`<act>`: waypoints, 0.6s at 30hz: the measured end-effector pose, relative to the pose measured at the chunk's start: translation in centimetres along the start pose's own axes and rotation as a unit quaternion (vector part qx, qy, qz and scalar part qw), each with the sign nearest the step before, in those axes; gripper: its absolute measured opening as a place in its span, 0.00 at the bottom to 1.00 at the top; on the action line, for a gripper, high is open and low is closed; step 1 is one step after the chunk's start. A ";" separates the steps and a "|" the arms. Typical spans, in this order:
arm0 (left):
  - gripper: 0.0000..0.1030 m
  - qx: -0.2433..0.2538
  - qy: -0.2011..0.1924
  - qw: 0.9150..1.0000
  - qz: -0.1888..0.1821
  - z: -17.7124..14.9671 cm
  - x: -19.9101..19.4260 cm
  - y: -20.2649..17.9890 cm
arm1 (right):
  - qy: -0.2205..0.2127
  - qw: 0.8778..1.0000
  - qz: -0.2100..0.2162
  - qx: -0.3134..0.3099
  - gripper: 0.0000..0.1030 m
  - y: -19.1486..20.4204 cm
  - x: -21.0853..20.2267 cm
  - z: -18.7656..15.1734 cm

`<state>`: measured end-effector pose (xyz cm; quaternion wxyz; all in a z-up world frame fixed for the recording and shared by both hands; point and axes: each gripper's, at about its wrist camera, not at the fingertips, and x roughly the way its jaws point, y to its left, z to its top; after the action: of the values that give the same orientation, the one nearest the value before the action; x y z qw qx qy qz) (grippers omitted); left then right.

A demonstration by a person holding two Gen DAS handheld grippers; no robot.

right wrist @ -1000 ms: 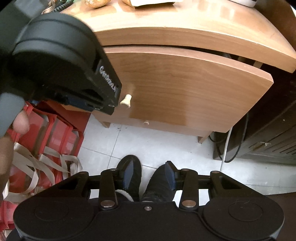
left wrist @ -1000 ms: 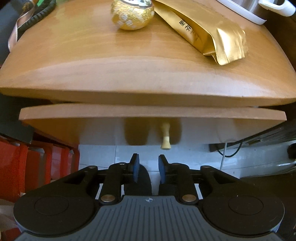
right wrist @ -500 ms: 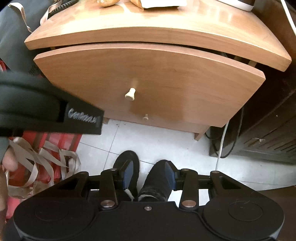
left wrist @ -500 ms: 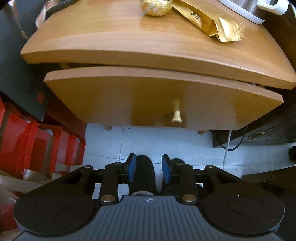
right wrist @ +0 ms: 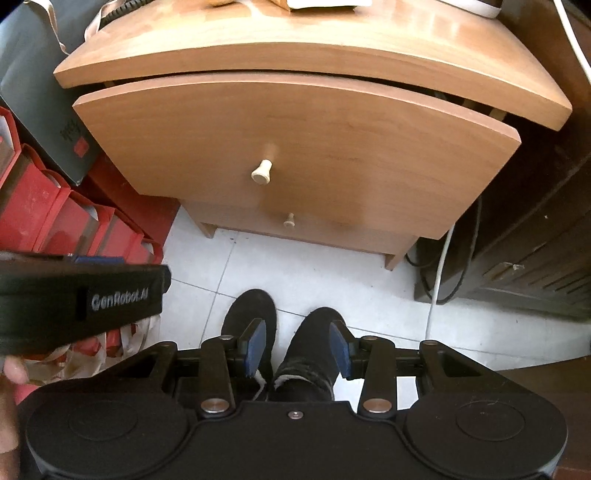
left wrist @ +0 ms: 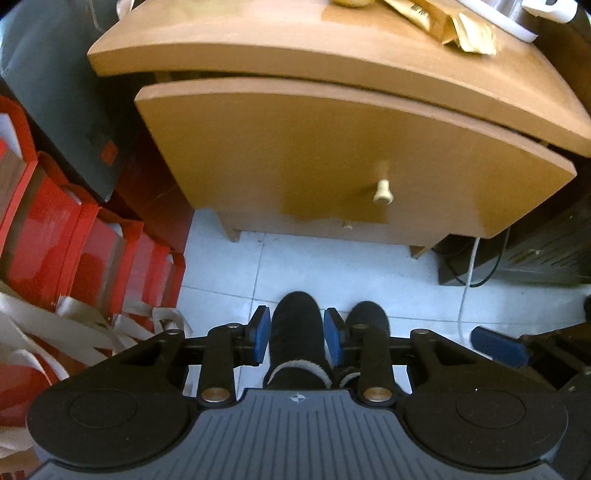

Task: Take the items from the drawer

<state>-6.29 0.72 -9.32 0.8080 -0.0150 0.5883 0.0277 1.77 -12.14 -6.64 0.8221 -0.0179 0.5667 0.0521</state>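
Note:
A wooden nightstand has a curved top drawer (left wrist: 332,155) (right wrist: 295,147) that stands slightly ajar, with a cream knob (left wrist: 383,192) (right wrist: 262,172). A lower drawer shows a smaller knob (right wrist: 289,220). The drawer's inside is hidden. My left gripper (left wrist: 295,336) is open and empty, well back from the drawer above the floor. My right gripper (right wrist: 297,345) is open and empty, also well back. The left gripper's body (right wrist: 74,299) shows at the left of the right wrist view.
Gold packets (left wrist: 443,26) and a white kettle base (left wrist: 509,22) lie on the nightstand top. Red gift bags (left wrist: 55,240) and a dark bag (left wrist: 55,85) stand to the left. A dark cabinet (right wrist: 535,240) and cables (right wrist: 439,266) are on the right. The person's black shoes (right wrist: 280,325) are below.
Both grippers have pulled back and up from the drawer front. The left gripper, close under the knob a second ago, is now far from it. The drawer front looks unmoved.

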 end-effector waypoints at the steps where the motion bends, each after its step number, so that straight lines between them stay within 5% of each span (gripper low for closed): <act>1: 0.32 -0.003 0.003 1.000 -0.001 -0.1 0.0 0.3 | 0.000 1.000 0.000 0.001 0.36 0.1 -0.1 0.0; 9: 0.34 0.006 -0.012 1.000 -0.005 -1.4 -4.0 2.2 | 0.000 1.000 -0.003 -0.004 0.36 0.8 -0.4 -0.3; 18: 0.37 0.006 -0.014 1.000 0.001 0.7 -2.3 1.3 | 0.010 1.000 0.005 0.016 0.36 0.2 -0.1 0.0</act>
<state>-6.40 2.02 -6.89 0.8161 -0.0089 0.5773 0.0251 1.71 -11.92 -6.59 0.8161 -0.0020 0.5760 0.0469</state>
